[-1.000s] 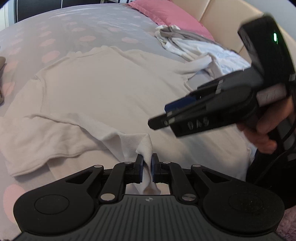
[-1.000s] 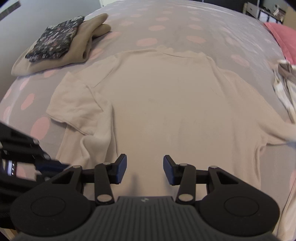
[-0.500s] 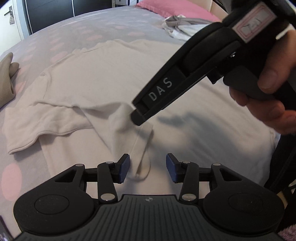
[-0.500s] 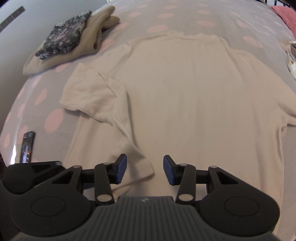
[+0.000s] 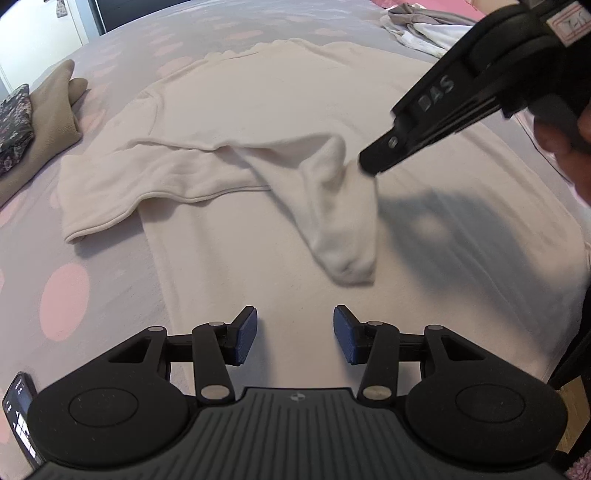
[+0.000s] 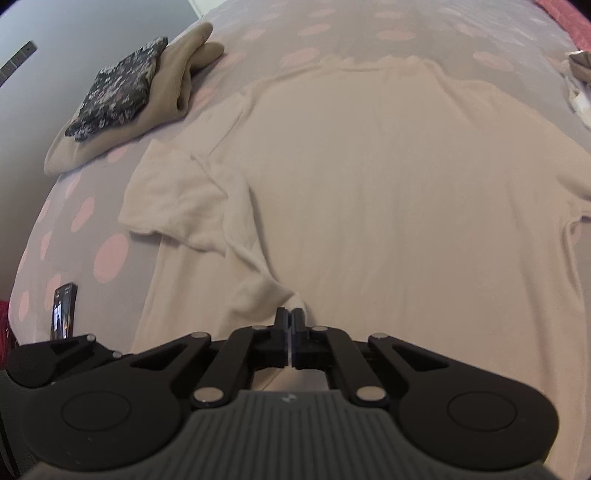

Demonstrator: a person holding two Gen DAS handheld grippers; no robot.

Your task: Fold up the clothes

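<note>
A cream long-sleeved shirt (image 5: 280,110) lies spread flat on the bed, also in the right wrist view (image 6: 388,177). Its left sleeve (image 5: 332,206) is folded across the body, and the cuff end hangs lifted. My right gripper (image 6: 291,317) is shut on that sleeve near the cuff; in the left wrist view its fingertips (image 5: 373,162) pinch the fabric from the right. My left gripper (image 5: 294,332) is open and empty, low over the shirt's hem area, short of the cuff.
The grey bedspread with pink dots (image 5: 62,295) lies under the shirt. A folded tan garment with a dark floral one on top (image 6: 122,88) sits at the far left. A phone (image 6: 63,310) lies near the left edge. Crumpled clothes (image 5: 417,26) lie at the far right.
My left gripper opened, let go of the sleeve cuff and pulled back. My right gripper came in, closed on the sleeve and lifted it.
</note>
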